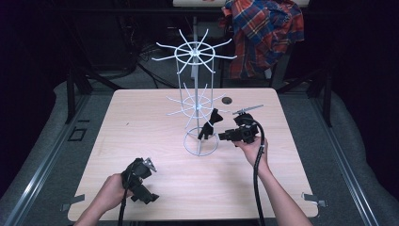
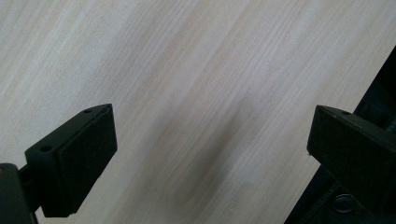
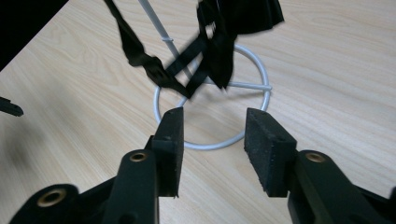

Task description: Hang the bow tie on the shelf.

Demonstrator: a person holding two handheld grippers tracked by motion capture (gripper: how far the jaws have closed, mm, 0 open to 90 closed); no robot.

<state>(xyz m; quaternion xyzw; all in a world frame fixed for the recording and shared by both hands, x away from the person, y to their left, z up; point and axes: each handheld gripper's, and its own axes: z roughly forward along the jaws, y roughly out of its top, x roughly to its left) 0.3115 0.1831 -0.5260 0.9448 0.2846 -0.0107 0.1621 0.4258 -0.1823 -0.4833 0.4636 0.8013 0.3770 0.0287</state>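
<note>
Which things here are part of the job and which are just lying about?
Part of the job:
white wire rack
black strap hanging on it
right gripper, open, aimed at the rack's base ring

Lying about:
left gripper, open, idle over bare table
plaid shirt behind the table

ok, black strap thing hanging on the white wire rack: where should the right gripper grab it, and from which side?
Probably the lower hanging end of the black strap, where the bands dangle free above the base ring of the rack. Come in level from the person's right, where the right gripper already faces it, jaws open. The upright wire runs just behind the strap, so close on the bands only.
</note>
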